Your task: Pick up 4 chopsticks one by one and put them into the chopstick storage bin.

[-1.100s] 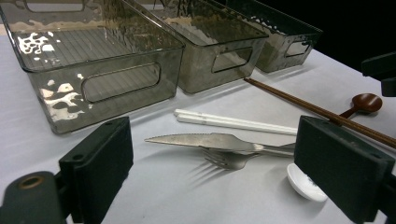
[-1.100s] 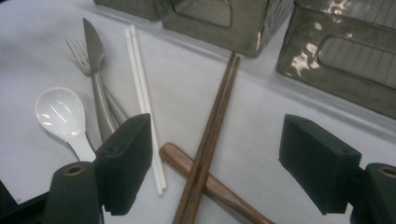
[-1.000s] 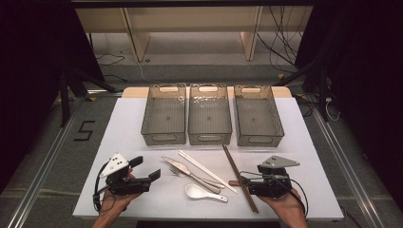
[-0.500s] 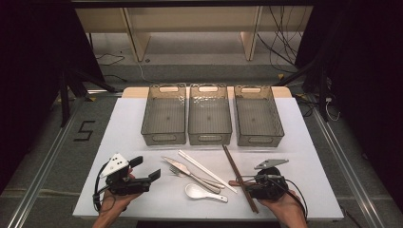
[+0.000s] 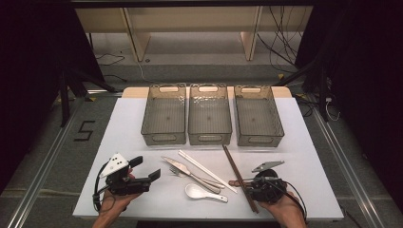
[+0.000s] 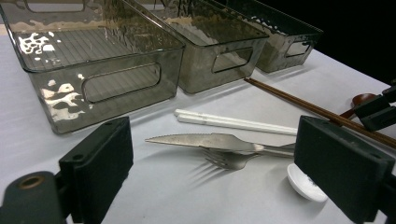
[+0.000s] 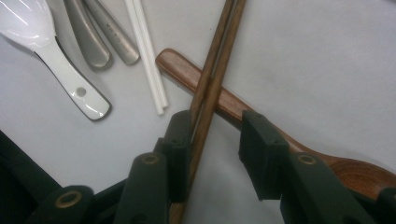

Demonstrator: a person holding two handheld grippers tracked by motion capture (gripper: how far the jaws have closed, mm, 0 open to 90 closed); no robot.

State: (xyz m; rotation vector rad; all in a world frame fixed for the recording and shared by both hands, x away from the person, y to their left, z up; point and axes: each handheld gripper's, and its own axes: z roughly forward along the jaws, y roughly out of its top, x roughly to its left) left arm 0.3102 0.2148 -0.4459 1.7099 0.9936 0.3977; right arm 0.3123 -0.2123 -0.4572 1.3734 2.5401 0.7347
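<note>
**Right gripper straddles the brown chopsticks near the table's front edge**

The right gripper (image 5: 254, 183) sits low over the white table (image 5: 133, 123) near its front right corner. Its jaws have just been closing and now stand narrow around the brown chopsticks (image 7: 212, 79). In the right gripper view the left pad lies against the pair, while the right pad sits apart from them, over the wooden spoon's (image 7: 224, 100) handle.

The 2 chopsticks are thin, dark wooden sticks lying side by side. Their long axis runs from the front edge toward the right-hand bin (image 5: 259, 114), leaning slightly left as it goes back. They cross over the flat handle of the wooden spoon, whose rounded bowl lies under the gripper.

To the left lie a pair of white chopsticks (image 5: 206, 171), a dull metal knife (image 6: 210, 140), a fork (image 6: 229, 158) and a glossy white soup spoon (image 5: 204, 193).

3 smoky clear plastic bins with ribbed floors stand in a row along the back.

The left gripper (image 5: 145, 168) hovers near the front left corner, jaws wide and holding nothing.
</note>
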